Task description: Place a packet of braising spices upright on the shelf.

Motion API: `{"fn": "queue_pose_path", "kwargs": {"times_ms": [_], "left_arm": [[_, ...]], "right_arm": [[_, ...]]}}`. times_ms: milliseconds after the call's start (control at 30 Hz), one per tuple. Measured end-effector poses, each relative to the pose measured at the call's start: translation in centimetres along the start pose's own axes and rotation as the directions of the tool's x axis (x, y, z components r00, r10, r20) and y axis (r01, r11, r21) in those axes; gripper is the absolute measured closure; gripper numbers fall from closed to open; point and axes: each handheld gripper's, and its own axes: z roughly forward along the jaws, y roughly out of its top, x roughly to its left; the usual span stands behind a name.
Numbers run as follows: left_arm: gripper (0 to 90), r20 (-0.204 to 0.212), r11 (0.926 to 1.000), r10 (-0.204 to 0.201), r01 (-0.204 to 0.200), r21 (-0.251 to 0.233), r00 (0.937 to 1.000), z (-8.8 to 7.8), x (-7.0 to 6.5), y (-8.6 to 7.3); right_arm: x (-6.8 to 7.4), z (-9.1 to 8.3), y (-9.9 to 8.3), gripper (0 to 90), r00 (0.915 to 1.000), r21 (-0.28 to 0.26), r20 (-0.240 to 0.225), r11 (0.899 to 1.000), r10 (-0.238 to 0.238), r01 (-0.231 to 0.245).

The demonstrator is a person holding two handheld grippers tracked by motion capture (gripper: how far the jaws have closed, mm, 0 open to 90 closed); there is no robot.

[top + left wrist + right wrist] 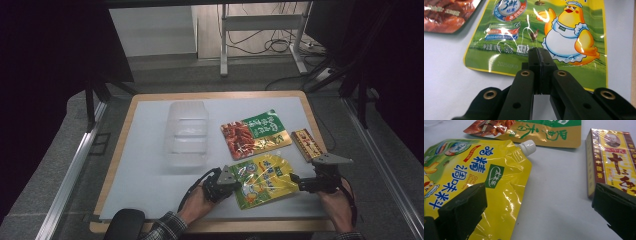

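Left gripper (539,53): jaws pressed together, nothing visible between them, tips over the lower edge of the yellow-green pouch (554,37), centre of the left gripper view; whether they touch it I cannot tell. Right gripper (539,205): jaws spread wide, one over the pouch's edge at lower left of the right gripper view, the other in front of the small box (610,162) at right. High view: pouch lies flat at lower centre of the white table (145,150), between both grippers. Red-green packet (255,132) just above it; clear plastic container (186,132) left of that.
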Motion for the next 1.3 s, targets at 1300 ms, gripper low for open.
{"fn": "queue_pose_path", "kwargs": {"times_ms": [1300], "left_arm": [[90.0,-0.005,0.9996,-0.030,0.030,0.000,0.9996,-0.1,-0.2,-0.3]], "right_arm": [[2.4,4.5,1.0,4.4,0.9286,0.165,-0.353,0.985,0.114,-0.058]]}}
